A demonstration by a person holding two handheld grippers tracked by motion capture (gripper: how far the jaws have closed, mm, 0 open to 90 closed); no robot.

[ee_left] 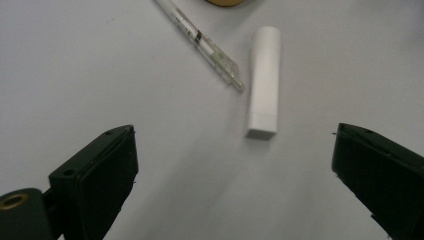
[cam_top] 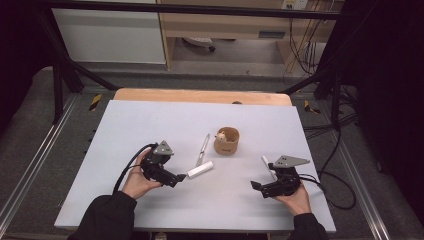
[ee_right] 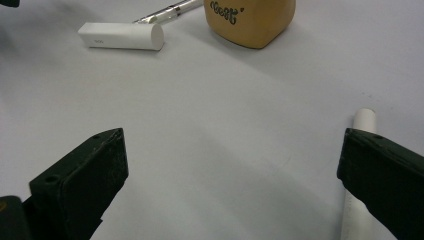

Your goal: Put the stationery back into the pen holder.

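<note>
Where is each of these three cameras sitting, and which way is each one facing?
High view: above the person's side, facing forward and down on the table; both hands and grippers show.
Left gripper view: rides the left gripper, looking past its open jaws at the white tube and pen.
Right gripper view: rides the right gripper, jaws open, facing the wooden cup.
Shared: tube, pen.

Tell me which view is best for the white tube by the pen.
The left gripper view: the white tube lies whole and close ahead, between the open jaws, its flat end nearest, the pen beside it. The right gripper view shows it farther off, sideways at top left. The high view shows it small, by the left gripper.
</note>
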